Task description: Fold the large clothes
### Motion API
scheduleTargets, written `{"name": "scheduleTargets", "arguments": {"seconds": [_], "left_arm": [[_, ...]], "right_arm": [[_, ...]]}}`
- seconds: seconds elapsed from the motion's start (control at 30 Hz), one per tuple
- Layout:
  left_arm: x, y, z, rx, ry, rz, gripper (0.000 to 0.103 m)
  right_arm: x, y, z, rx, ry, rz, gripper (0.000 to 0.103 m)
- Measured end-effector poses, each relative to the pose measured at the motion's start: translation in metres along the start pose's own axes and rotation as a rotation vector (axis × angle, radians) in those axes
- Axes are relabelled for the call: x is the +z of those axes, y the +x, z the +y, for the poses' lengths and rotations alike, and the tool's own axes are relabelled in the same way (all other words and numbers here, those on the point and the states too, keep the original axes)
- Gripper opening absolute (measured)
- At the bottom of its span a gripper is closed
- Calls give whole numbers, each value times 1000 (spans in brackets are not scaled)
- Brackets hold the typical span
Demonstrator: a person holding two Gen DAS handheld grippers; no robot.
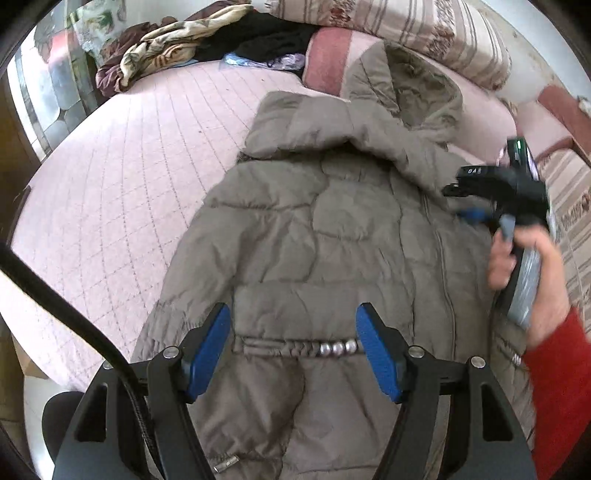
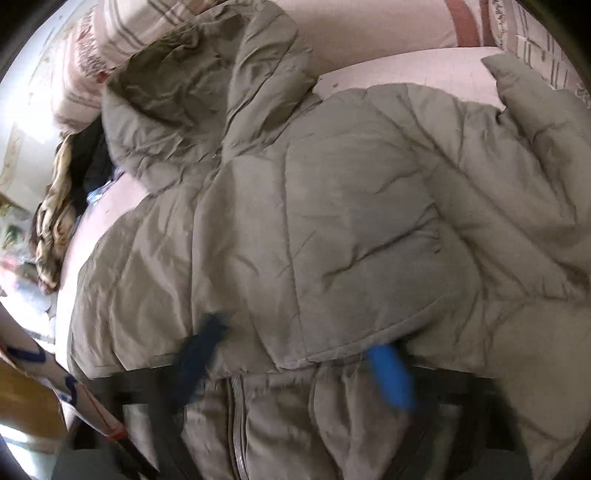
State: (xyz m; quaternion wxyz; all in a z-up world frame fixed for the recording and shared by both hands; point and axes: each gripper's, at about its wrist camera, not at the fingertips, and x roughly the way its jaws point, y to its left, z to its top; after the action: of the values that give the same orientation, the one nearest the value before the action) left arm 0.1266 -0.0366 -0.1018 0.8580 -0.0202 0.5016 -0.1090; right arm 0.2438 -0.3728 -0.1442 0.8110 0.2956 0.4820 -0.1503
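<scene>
From the left wrist, a grey-brown hooded puffer coat is seen spread on a pink quilted bedspread, hood at the far end. The left gripper is held over the coat's waist with its blue pads standing wide apart and nothing pressed between them; a braided belt with silver beads lies across the gap just beyond the fingertips. To the right of the jaws, the right gripper is seen (blurred) in a hand with a red sleeve, low over the coat's zipped edge.

From the right wrist, the coat fills the view. The right gripper is smeared by motion: a folded flap of the coat lies between its fingers, but whether the pads press on the cloth cannot be told. A zip runs beneath the jaws, and striped pillows lie beyond the hood.
</scene>
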Motion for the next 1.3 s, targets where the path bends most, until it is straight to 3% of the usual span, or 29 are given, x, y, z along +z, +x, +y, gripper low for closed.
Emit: {"name": "scheduleTargets", "arguments": {"seconds": [0.07,0.2,0.33,0.53,0.7,0.87,0.97,1.03,1.17,1.3], "left_arm": [[-3,-2,-3,-5,3,13,69],[-8,-12,-11,-13,2,-1,69],[-12,-24,-26,8,41,-22,69],[-22,-35,-41,20,80,-12,69],[-28,-35,-57,14,78,1,69],[-31,-32,-68,-17,27,-9,70],[-29,-23,-77,24,64,16,70],[-26,-20,-81,64,87,11,70],[-15,-11,-84,70,101,46,70],[-6,-5,-82,74,64,57,70]], "right_arm": [[9,-11,-6,20,18,-20,20],[16,-28,-22,-43,17,-75,19],[11,-21,-39,-74,9,-24,35],[-3,-93,-70,31,17,-134,42],[-8,-161,-140,-14,55,-314,89],[-1,-164,-246,-113,227,-280,87],[7,-155,-310,-111,377,-251,73],[14,-146,-350,-94,473,-240,71],[36,-133,-397,-48,601,-278,71],[76,-127,-413,-45,619,-312,71]]}}
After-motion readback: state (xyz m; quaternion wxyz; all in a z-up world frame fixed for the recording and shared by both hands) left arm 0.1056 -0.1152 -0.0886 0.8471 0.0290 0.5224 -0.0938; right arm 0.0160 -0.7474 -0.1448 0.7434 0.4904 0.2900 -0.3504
